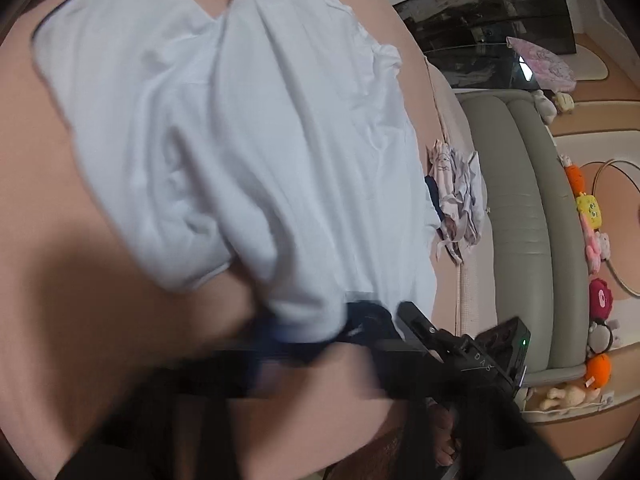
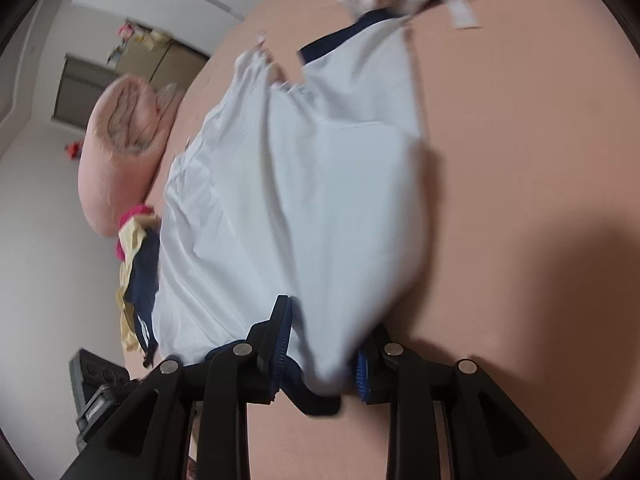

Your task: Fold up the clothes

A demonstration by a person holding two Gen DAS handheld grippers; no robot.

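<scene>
White shirt (image 2: 288, 200) fills the frame centre on the pink bed (image 2: 520, 160), our right gripper (image 2: 322, 354) clenched on its navy hem, while our blurred left gripper (image 1: 304, 344) we cannot judge.

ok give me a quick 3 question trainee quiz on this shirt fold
1. True or false: the white shirt lies on a pink bed.
2. What does the right gripper have between its fingers: A a pillow, B the shirt's hem, C nothing?
3. Fill in: the shirt's sleeve trim is ____ in colour.

Key: 1 true; 2 B; 3 navy (dark blue).
</scene>
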